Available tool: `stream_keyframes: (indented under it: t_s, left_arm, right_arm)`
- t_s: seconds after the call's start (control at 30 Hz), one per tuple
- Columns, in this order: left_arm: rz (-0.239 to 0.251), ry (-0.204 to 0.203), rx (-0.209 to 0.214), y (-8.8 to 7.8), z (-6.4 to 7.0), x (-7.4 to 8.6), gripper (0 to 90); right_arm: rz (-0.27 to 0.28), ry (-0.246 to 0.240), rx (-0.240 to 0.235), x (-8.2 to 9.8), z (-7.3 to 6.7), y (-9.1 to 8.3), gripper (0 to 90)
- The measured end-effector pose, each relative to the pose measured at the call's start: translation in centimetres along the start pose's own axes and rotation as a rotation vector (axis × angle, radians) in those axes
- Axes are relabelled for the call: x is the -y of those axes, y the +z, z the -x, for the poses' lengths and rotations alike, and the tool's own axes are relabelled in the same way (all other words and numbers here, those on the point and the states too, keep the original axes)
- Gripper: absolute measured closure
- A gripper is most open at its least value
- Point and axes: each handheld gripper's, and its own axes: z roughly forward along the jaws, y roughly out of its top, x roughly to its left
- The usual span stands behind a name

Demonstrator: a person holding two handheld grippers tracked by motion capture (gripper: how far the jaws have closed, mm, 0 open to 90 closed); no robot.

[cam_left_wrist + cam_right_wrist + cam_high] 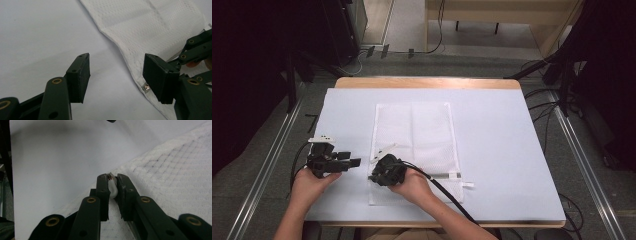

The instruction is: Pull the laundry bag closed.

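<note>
White sheeting covers the tabletop (pixel 492 150), with dark floor and trailing cables around it, and a white mesh bag (pixel 412 145) lies flat in the middle. Right gripper (pixel 373 175) is down at the bag's near left edge, and its jaws are pinched tight on a small white tab (pixel 113 187) there, the pull of the bag's zipper by the look of it, squeezed between the two black pads with the mesh spreading off to the gripper's right. Left gripper (pixel 354 162) sits just beside it on the bare sheet, left of the bag's edge, jaws standing wide apart with nothing between them; from its own camera a small metal zipper end (pixel 146 88) peeks out at the bag's hem beside its right pad.
</note>
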Motion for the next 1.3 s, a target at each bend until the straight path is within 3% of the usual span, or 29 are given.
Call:
stream_keyframes:
  t_s: [0.33,0.47,0.6,0.77,1.07,1.3]
  left_arm:
    - [0.004,-0.011,-0.006,-0.3,0.0,0.4,39.0]
    - [0.005,-0.009,-0.003,-0.3,-0.1,0.4,39.1]
    - [0.004,-0.005,-0.005,-0.4,-0.1,0.5,40.0]
    - [0.003,-0.005,-0.001,-0.4,-0.1,0.5,42.1]
    - [0.001,0.016,0.039,-0.4,0.2,0.5,45.2]
    - [-0.007,0.048,0.087,-0.2,0.7,0.4,47.6]
  right_arm:
    - [-0.003,-0.005,-0.02,0.0,0.0,0.7,87.1]
    - [0.003,-0.061,0.005,0.0,-0.4,0.7,87.2]
    - [0.01,-0.049,-0.009,0.1,-0.2,0.8,85.6]
    - [0.009,-0.067,-0.001,-0.1,-0.1,0.6,87.8]
    - [0.057,-0.076,0.002,-1.3,0.7,-1.5,87.8]
    - [0.055,-0.092,0.029,-2.4,1.6,-2.4,87.8]
